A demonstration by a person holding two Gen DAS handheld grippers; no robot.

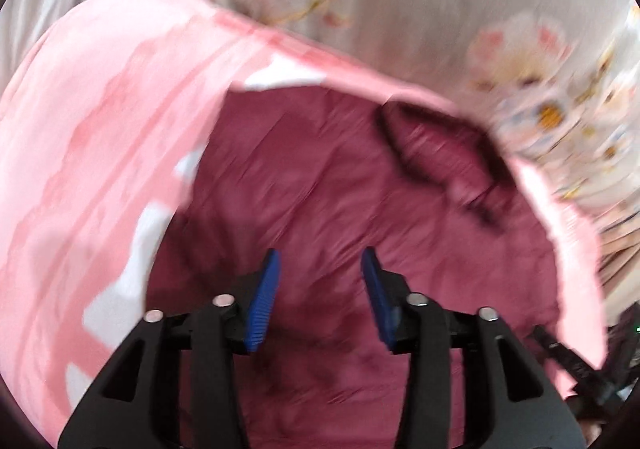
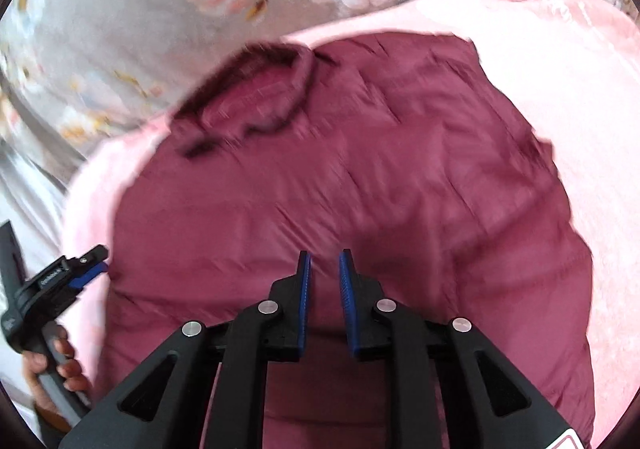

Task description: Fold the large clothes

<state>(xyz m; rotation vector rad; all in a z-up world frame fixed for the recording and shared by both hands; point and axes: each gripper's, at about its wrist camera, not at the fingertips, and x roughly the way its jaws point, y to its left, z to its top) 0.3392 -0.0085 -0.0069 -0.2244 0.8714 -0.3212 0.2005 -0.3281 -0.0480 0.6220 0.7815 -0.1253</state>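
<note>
Maroon quilted jacket (image 2: 360, 189) lies spread on a pink blanket (image 1: 100, 129) over a floral sheet (image 2: 120, 29), its dark collar (image 2: 248, 97) toward the far edge, as a person works two handheld grippers above it. Left gripper (image 1: 320, 269) hovers with jaws released and nothing between them; right gripper (image 2: 325, 269) has its jaws nearly together but apart, gripping no cloth. Both frames are blurred. Judging from this, the fold calls for each gripper to pinch an outer edge of the jacket, lifting evenly so the padded fabric turns over without bunching. Blanket folds rise close along the jacket's sides and could be caught by mistake. In the right view, a hand (image 2: 60, 361) holds the left gripper at the jacket's left edge
</note>
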